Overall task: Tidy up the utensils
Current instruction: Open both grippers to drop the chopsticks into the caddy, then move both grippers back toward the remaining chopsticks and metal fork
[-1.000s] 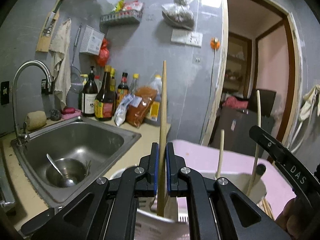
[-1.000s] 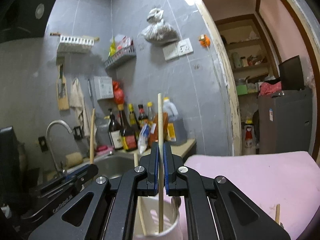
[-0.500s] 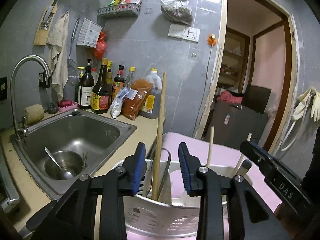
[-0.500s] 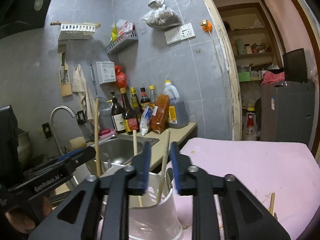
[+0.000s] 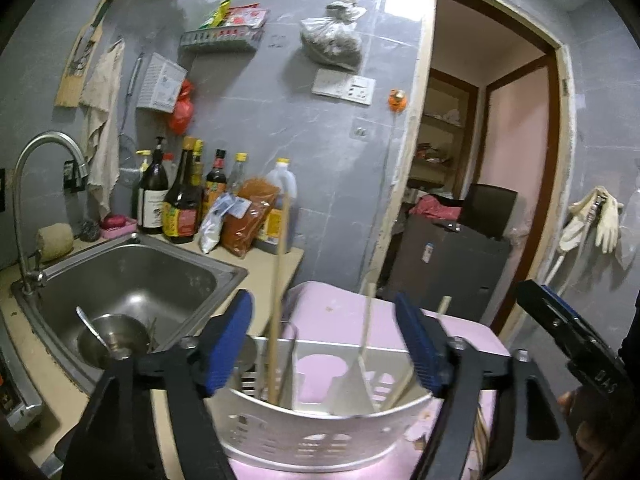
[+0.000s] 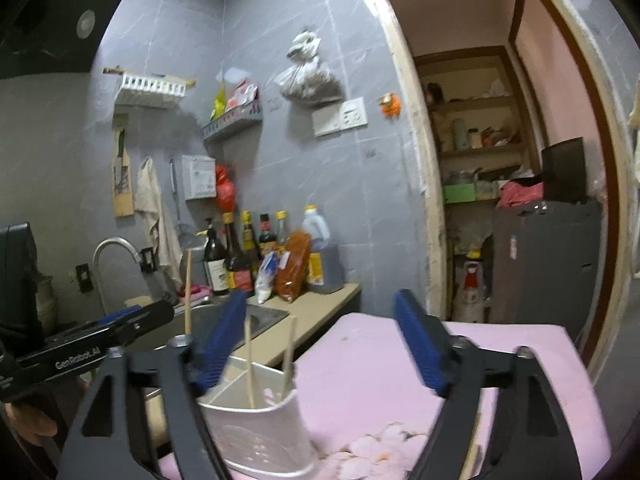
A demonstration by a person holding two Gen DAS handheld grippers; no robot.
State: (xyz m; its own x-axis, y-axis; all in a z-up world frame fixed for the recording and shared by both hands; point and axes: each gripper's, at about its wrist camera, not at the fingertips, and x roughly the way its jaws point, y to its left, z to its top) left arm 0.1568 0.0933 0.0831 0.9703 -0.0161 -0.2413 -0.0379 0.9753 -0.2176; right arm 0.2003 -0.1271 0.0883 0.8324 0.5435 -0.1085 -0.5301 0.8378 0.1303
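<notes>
A white perforated utensil holder (image 5: 320, 436) stands on a pink cloth-covered surface (image 5: 340, 312), with wooden chopsticks standing in it. One long chopstick (image 5: 278, 280) leans in its left compartment; two shorter ones (image 5: 366, 328) stand to the right. My left gripper (image 5: 328, 344) is wide open just above the holder, empty. My right gripper (image 6: 320, 344) is wide open and empty, above the same holder (image 6: 260, 428), where two chopsticks (image 6: 288, 352) stand. The left gripper's finger shows in the right wrist view (image 6: 100, 336).
A steel sink (image 5: 132, 280) with a bowl and spoon lies to the left, with a tap (image 5: 28, 184). Sauce bottles (image 5: 180, 200) and bags stand on the counter behind. An open doorway (image 5: 488, 184) is at the right. The pink cloth (image 6: 400, 380) spreads to the right.
Both grippers were shut on chopsticks held upright over the holder. Both opened wide, and the chopsticks now stand loose in the holder.
</notes>
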